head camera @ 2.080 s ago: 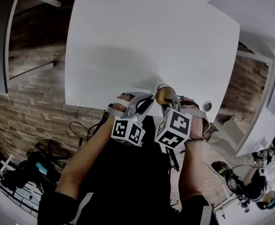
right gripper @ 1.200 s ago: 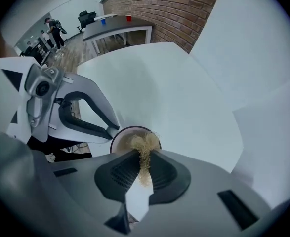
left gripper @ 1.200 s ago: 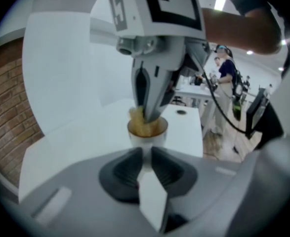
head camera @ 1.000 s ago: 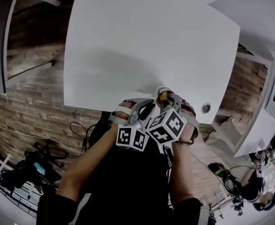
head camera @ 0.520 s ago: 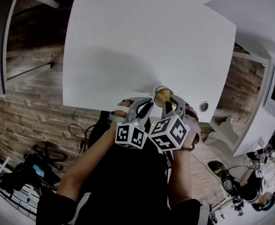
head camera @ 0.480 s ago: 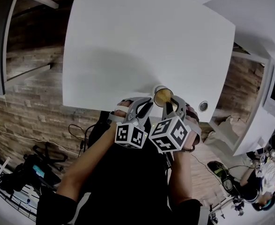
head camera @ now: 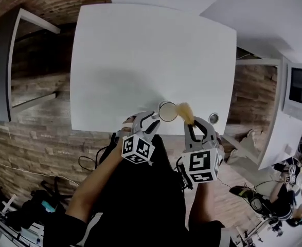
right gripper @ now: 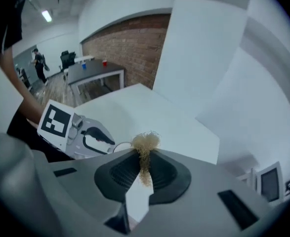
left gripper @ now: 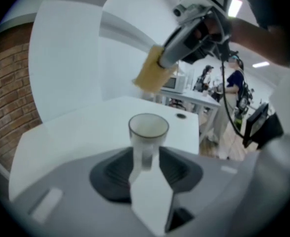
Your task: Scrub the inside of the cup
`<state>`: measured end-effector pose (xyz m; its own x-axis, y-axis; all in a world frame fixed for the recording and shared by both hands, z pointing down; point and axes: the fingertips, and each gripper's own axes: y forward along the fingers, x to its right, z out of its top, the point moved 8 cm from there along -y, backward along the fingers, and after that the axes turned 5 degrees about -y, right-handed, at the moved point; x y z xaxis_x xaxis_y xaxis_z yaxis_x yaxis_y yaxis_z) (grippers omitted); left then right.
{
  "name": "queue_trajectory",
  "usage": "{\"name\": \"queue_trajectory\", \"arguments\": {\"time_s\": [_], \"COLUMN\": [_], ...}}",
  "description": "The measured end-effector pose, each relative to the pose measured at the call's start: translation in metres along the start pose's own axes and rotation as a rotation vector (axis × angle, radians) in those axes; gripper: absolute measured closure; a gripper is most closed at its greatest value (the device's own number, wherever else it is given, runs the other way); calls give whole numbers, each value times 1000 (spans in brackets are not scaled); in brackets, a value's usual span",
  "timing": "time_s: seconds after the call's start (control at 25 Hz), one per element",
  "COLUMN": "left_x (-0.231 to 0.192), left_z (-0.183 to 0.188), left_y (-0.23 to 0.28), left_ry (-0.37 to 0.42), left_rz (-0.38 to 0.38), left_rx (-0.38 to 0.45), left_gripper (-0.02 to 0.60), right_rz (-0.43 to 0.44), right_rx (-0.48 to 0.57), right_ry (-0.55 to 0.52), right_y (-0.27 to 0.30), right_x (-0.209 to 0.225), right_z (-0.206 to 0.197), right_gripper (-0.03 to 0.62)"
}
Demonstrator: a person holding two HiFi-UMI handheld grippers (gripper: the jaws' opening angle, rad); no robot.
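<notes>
A white cup [head camera: 167,111] stands upright on the white table [head camera: 140,50], close to its front edge. My left gripper [head camera: 152,123] sits just before it. In the left gripper view the jaws [left gripper: 145,166] have just been opening and stand apart on either side of the cup's [left gripper: 148,128] handle, not pressing it. My right gripper [head camera: 190,122] is shut on a yellow sponge [head camera: 184,110], held up beside the cup's right rim and outside it. The sponge [right gripper: 145,144] shows squeezed thin between the right pads. It hangs above the cup in the left gripper view [left gripper: 152,75].
A round cable hole [head camera: 213,119] lies in the table right of the cup. The table's front edge runs just under both grippers. A monitor [head camera: 297,86] stands at the far right. People stand in the room behind [left gripper: 233,83].
The right gripper has lifted the sponge up out of the cup and off to its right. The left jaws have spread apart from the cup's handle. The cup stays where it was.
</notes>
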<state>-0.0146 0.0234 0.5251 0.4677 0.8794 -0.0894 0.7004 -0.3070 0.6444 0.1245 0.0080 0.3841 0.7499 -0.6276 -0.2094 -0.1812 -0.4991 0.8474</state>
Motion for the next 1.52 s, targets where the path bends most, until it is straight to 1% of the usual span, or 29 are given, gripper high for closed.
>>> {"name": "queue_trajectory", "arguments": {"time_s": [0.08, 0.2, 0.28, 0.36, 0.44, 0.48, 0.52, 0.56, 0.6, 0.72, 0.8, 0.84, 0.96, 1.24, 1.52], "left_x": [-6, -12, -14, -18, -22, -26, -29, -32, -35, -48, -53, -53, -49, -46, -47], "left_z": [2, 14, 29, 49, 73, 87, 101, 116, 129, 163, 179, 184, 191, 190, 191], "left_y": [-5, -24, -41, -59, -72, -79, -86, -92, -98, -109, -113, -115, -115, -110, -112], "left_ry": [-20, -62, -86, -93, -92, -86, -81, -78, -74, -90, -110, -109, -81, -99, -83], "left_rz": [-2, 1, 14, 32, 49, 65, 85, 107, 126, 155, 158, 158, 155, 152, 159], "left_rx": [3, 44, 92, 157, 218, 254, 299, 352, 409, 544, 597, 610, 616, 614, 619], "left_gripper": [422, 422, 423, 425, 444, 468, 509, 548, 570, 577, 577, 577, 578, 578, 578], "right_rz": [-12, -55, -92, -125, -169, -194, -212, -222, -227, -254, -280, -289, -300, -290, -293], "right_rx": [159, 384, 525, 657, 758, 791, 816, 838, 860, 915, 933, 937, 934, 921, 934], "right_ry": [126, 325, 455, 574, 631, 633, 629, 632, 642, 665, 667, 672, 689, 660, 664], "right_y": [-12, -35, -51, -64, -75, -80, -83, -87, -88, -87, -85, -84, -84, -82, -82], "right_x": [11, 22, 26, 30, 38, 42, 46, 49, 52, 60, 61, 60, 57, 54, 58], "right_z": [-5, -15, -23, -30, -29, -26, -22, -18, -15, -4, 1, 1, -1, 0, 3], "right_gripper": [556, 556, 556, 556, 556, 556, 556, 556, 556, 556, 556, 556, 556, 556, 556]}}
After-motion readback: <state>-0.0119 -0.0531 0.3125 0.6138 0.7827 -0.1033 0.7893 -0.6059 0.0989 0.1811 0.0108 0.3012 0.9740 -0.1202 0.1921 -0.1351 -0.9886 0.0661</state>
